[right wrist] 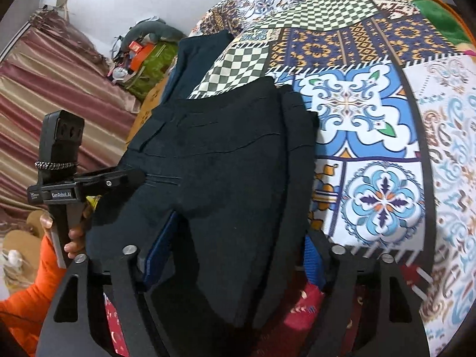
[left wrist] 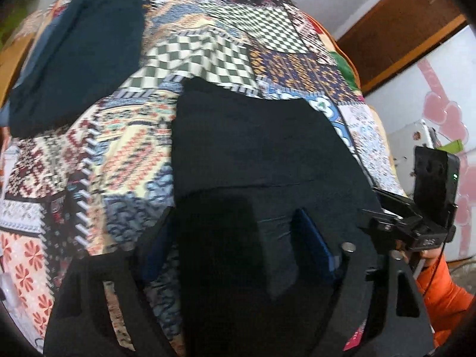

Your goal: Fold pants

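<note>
The black pants (right wrist: 220, 160) are seen lying partly folded on a bed covered by a patchwork bedspread (right wrist: 366, 136), filling the centre and lower centre of both views. In the right wrist view a pocket flap is visible at the left part of the fabric, and layered folded edges are stacked along its right side. The near edge of the pants is draped between the blue-padded fingers (right wrist: 162, 250) of the right gripper (right wrist: 235, 261) at the bottom of the frame; its jaws are spread wide with cloth lying between them, not pinched. In the left wrist view the left gripper (left wrist: 238, 255) is likewise found at the bottom, with its jaws held wide apart and black fabric passing between the fingers (left wrist: 314, 238); whether cloth is touched by the pads cannot be told.

A second dark garment (left wrist: 77, 59) is laid at the upper left of the left wrist view, well apart from the pants. An orange sleeve (left wrist: 446, 300) is seen at the lower right there. Striped curtains (right wrist: 50, 89) are seen at the left of the right wrist view.
</note>
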The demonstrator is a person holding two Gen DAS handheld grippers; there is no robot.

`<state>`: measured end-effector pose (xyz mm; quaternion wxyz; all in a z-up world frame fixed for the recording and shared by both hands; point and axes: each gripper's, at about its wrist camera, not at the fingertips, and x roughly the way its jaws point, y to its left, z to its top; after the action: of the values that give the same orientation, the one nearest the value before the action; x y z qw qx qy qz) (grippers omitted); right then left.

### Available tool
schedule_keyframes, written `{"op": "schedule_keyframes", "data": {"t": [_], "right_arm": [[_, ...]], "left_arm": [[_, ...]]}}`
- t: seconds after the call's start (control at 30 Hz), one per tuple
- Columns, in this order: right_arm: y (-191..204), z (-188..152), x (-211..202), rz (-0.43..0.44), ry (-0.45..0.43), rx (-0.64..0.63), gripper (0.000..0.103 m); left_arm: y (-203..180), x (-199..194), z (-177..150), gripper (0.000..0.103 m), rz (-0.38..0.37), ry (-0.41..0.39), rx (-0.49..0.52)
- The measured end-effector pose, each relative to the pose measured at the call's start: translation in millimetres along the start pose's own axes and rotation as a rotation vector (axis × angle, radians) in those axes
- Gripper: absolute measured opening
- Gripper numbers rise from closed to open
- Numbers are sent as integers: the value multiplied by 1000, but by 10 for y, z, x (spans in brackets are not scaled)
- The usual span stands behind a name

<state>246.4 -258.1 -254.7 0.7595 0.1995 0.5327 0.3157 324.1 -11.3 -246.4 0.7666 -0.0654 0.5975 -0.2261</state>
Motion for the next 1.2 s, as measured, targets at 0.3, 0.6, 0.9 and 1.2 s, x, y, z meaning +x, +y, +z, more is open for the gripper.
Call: {"op": "schedule_keyframes", "data": {"t": [0.3, 0.6, 0.9, 1.2], "right_arm": [[69, 80, -80, -5, -17, -21, 28], [505, 166, -259, -66, -101, -187, 21], [1123, 680, -354, -64, -219, -348, 20], [1622, 1318, -126, -58, -295, -460, 20]], "left_arm": [[-15, -84, 28, 43, -17, -39, -23], [-267, -558, -33, 22, 62, -190, 96], [-263, -1317, 62, 22, 191, -405, 154], [143, -1831, 497, 22, 276, -555, 141]]}}
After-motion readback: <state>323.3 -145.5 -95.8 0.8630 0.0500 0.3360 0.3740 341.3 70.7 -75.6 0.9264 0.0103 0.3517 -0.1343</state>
